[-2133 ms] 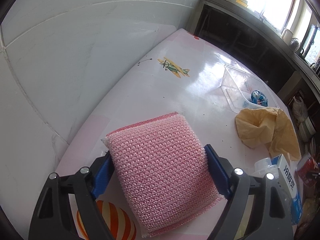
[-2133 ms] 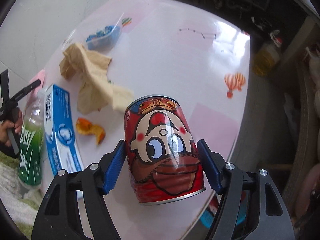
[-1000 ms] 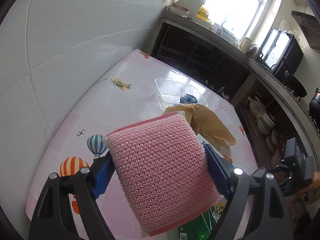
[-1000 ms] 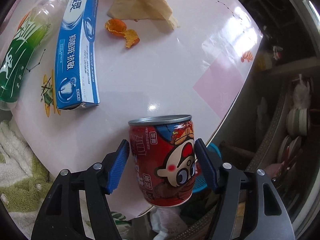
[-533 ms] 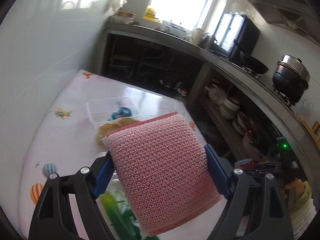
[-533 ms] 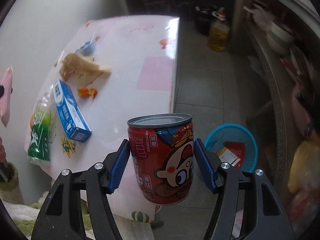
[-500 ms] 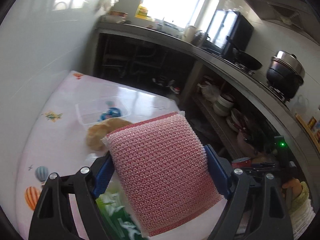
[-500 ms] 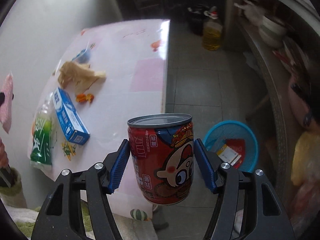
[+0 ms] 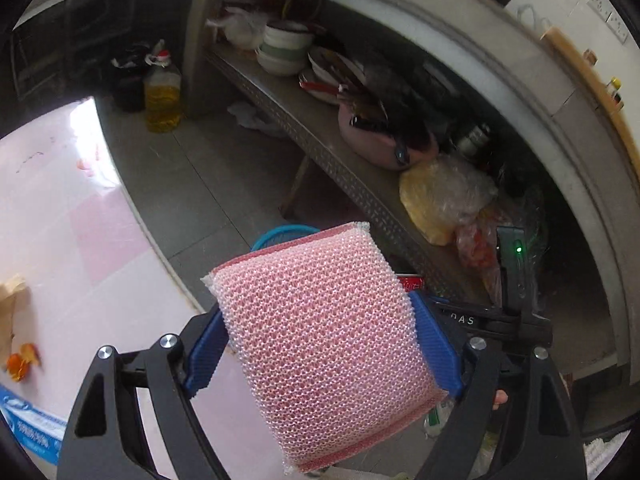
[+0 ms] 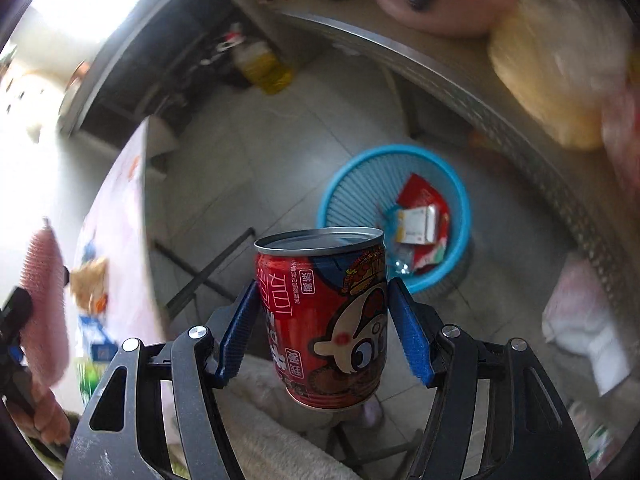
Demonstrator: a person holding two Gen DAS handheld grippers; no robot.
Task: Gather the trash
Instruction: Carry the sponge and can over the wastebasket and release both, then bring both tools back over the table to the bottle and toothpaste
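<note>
My left gripper (image 9: 320,344) is shut on a pink mesh sponge (image 9: 316,312), held past the edge of the pink table (image 9: 60,240). Behind the sponge peeks the rim of a blue trash basket (image 9: 280,234) on the floor. My right gripper (image 10: 322,312) is shut on a red cartoon drink can (image 10: 324,320), upright, hanging above the grey floor just in front of the blue basket (image 10: 340,184). The basket holds several wrappers and a small carton (image 10: 420,216). The sponge (image 10: 42,300) shows at the far left of the right wrist view.
A metal shelf (image 9: 320,140) carries bowls, a pink pot (image 9: 380,140) and a yellow bag (image 9: 444,200). An oil bottle (image 9: 162,96) stands on the floor. On the table lie orange peel (image 9: 22,360) and a blue box (image 9: 28,424).
Both grippers have swung away from the table top toward the floor and the blue basket. The sponge and the can stay gripped as before.
</note>
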